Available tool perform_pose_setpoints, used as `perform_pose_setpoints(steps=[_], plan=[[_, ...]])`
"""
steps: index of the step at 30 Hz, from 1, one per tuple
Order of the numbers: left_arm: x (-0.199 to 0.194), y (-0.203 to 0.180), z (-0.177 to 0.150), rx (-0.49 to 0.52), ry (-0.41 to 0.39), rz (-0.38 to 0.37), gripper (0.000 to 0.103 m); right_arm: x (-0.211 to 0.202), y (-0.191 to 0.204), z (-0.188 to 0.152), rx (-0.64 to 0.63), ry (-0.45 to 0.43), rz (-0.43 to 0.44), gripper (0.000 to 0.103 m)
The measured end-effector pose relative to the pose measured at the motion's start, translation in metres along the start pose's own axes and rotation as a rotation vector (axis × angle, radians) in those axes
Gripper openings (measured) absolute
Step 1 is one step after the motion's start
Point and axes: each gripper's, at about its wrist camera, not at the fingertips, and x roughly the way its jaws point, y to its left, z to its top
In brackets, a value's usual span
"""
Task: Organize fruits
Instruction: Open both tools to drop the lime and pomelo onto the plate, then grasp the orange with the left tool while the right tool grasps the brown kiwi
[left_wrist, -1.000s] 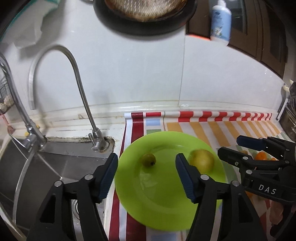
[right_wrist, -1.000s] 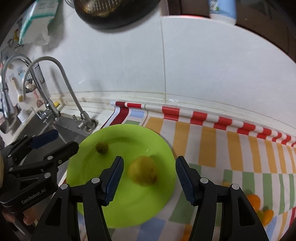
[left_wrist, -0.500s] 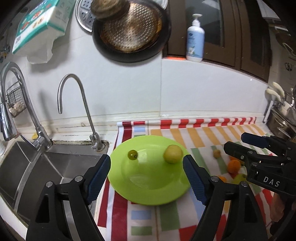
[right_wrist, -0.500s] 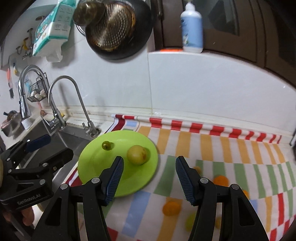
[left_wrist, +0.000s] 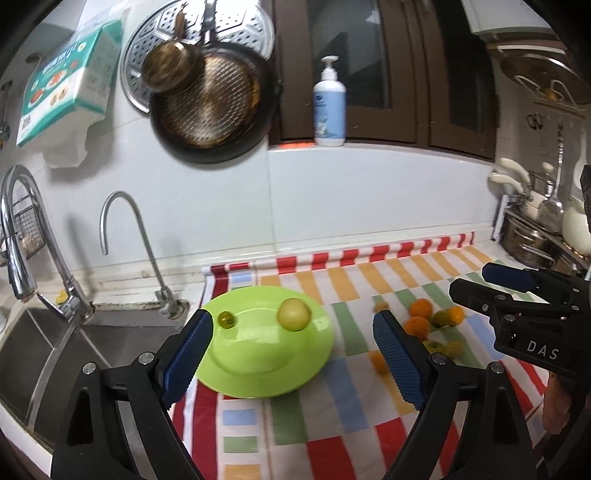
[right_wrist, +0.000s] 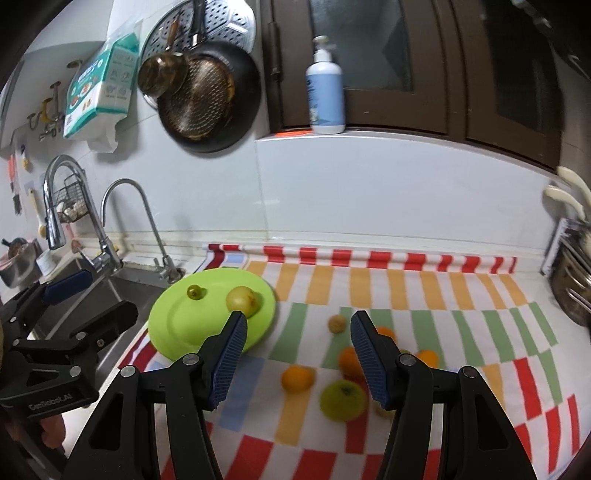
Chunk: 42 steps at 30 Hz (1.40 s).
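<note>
While both grippers hung above the counter (right_wrist: 424, 236), neither held anything. The left gripper (left_wrist: 291, 352) was opening, its jaws wide on either side of the green plate (left_wrist: 258, 365) with nothing between the pads. The right gripper (right_wrist: 297, 350) stood partly open and empty. On the plate, beside the sink (left_wrist: 48, 343), lay a yellow fruit (left_wrist: 294, 314) and a small green fruit (left_wrist: 225, 319), apart. Oranges (right_wrist: 297, 378) and a green apple (right_wrist: 342, 400) lay scattered on the striped cloth (right_wrist: 461, 291), to the plate's right.
</note>
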Motion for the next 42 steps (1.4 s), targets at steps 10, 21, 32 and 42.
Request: perform_pose_setpoints(steps=[10, 21, 32, 42], plan=[[-0.011, -0.039, -0.008, 0.094, -0.058, -0.082, 0.096, -0.035, -0.037, -0.021, 0.047, -0.032, -0.103, 0.059], [0.018, -0.057, -0.031, 0.163, 0.000, -0.104, 0.097, -0.031, -0.053, -0.050, 0.069, 0.010, -0.185, 0.059], [0.069, -0.067, -0.057, 0.196, 0.119, -0.140, 0.088, 0.015, -0.074, -0.079, 0.104, 0.150, -0.197, 0.059], [0.114, -0.078, -0.071, 0.232, 0.217, -0.183, 0.076, 0.055, -0.085, -0.093, 0.101, 0.238, -0.169, 0.055]])
